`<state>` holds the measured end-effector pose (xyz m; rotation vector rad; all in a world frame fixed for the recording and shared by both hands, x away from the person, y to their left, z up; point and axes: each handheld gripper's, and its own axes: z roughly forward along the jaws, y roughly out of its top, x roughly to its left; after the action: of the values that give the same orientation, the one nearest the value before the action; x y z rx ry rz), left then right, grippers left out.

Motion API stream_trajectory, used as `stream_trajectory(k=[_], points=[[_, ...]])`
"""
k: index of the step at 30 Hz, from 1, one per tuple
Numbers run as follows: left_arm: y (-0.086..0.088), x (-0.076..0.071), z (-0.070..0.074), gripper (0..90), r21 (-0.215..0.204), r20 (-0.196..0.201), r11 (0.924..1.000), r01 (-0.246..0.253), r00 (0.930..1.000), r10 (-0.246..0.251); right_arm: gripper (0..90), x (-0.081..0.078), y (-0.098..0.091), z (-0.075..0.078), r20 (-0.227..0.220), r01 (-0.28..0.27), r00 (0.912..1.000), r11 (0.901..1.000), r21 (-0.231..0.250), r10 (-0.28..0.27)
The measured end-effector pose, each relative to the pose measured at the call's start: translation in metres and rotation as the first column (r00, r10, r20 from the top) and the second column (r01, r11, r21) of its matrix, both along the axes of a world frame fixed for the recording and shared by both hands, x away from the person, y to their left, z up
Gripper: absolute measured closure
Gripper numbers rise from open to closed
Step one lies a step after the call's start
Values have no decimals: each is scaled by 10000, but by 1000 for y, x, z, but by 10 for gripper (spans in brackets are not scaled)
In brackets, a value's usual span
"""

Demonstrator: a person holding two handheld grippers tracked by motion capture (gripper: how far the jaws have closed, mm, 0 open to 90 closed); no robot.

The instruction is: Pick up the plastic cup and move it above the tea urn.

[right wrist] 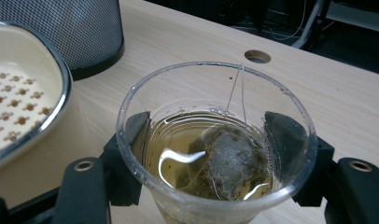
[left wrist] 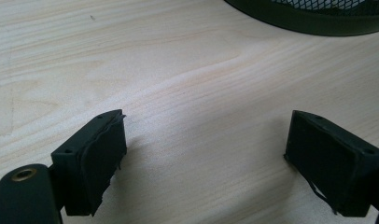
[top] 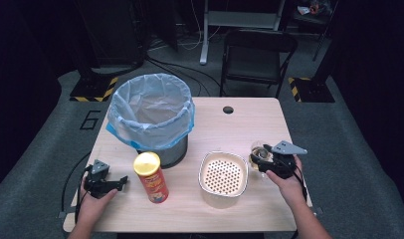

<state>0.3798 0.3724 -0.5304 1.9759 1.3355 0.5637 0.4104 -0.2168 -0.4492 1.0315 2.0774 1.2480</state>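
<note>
Tea cup [right wrist: 215, 154], a clear plastic one with pale brown liquid and a soaked teabag [right wrist: 227, 165] whose string runs up to the rim, sits clamped between the jaws of the right gripper [top: 265, 160], one black pad pressed to each side of its wall.

Going from left to right over the wooden table [top: 250, 124]: the left gripper [top: 110, 182] rests low on the tabletop with its jaws spread wide and nothing between them, bare wood under them. Just to its right stands a red snack can [top: 151, 178] with a gold lid, upright. Beyond that can, farther from the person, is a mesh waste bin [top: 152, 117] lined with a pale blue bag. Between the can and the right gripper lies a cream perforated strainer bowl [top: 223, 174], just left of the held cup. The right hand [top: 284, 181] grips its tool near the table's right edge.
</note>
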Motion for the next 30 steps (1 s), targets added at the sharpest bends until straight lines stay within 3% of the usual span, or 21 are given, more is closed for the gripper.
stream_trajectory(k=[8,16,22,30], points=[[0,0,0,117,2,33,10000,-28,10000,28,332,8,9,16,306,-488,9983,9988,-35,489],[0,0,0,117,13,49,10000,-32,10000,32,336,19,23,35,791,-1304,9885,9914,127,1290],[0,0,0,118,13,41,10000,-26,10000,26,340,30,37,48,904,-2031,9753,9791,87,2015],[0,0,0,118,-43,40,10000,-30,10000,31,345,40,54,58,1215,-2921,9484,9561,-238,2928]])
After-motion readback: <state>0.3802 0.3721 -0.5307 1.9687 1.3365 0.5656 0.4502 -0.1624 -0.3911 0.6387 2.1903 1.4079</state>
